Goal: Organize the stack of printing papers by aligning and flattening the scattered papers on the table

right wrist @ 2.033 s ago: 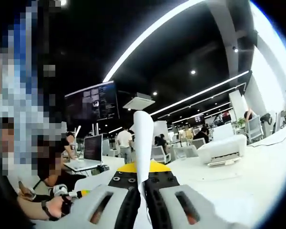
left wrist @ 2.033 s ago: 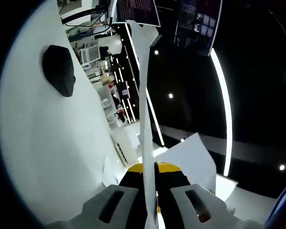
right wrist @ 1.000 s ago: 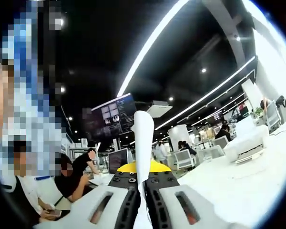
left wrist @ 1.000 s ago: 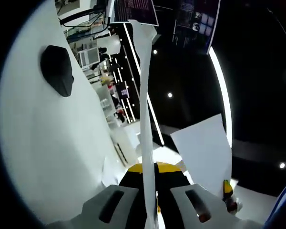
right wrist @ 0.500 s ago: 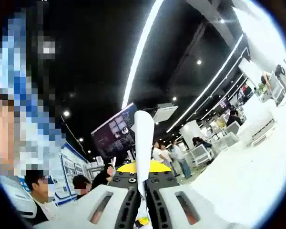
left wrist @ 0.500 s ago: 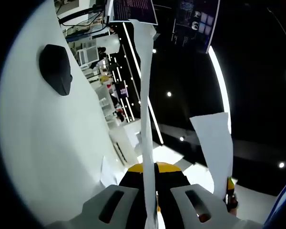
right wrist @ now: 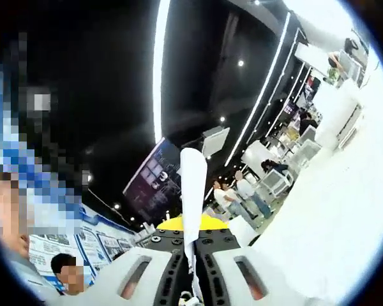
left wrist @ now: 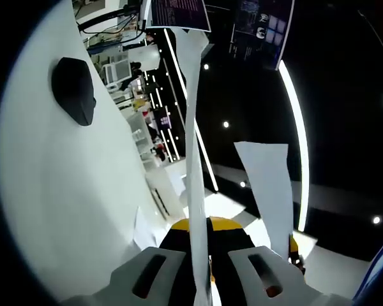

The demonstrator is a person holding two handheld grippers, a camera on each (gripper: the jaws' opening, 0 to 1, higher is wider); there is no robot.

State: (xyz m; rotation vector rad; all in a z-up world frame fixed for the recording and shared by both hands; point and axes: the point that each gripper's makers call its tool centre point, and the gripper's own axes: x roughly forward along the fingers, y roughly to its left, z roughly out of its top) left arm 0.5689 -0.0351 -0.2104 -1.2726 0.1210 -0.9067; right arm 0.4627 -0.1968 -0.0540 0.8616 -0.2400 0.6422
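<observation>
In the left gripper view my left gripper (left wrist: 202, 255) is shut on a stack of white printing paper (left wrist: 193, 127), seen edge-on as a tall strip rising from between the jaws. A second stack of white paper (left wrist: 268, 191) stands at the right of that view, held from below by the other gripper (left wrist: 295, 255). In the right gripper view my right gripper (right wrist: 192, 261) is shut on a stack of white paper (right wrist: 192, 191), also seen edge-on and pointing up. The white table (left wrist: 57, 191) spreads along the left side of the left gripper view.
A black computer mouse (left wrist: 73, 89) lies on the table. Dark monitors (left wrist: 175, 13) hang at the top. In the right gripper view, the white table (right wrist: 332, 210) runs along the right, people (right wrist: 246, 190) stand in the distance, and a seated person (right wrist: 67, 271) is at lower left.
The right gripper view has rolled steadily, swinging the room anticlockwise. In the left gripper view the second paper stack turned from broad to narrow and shifted slightly left. Both grips held.
</observation>
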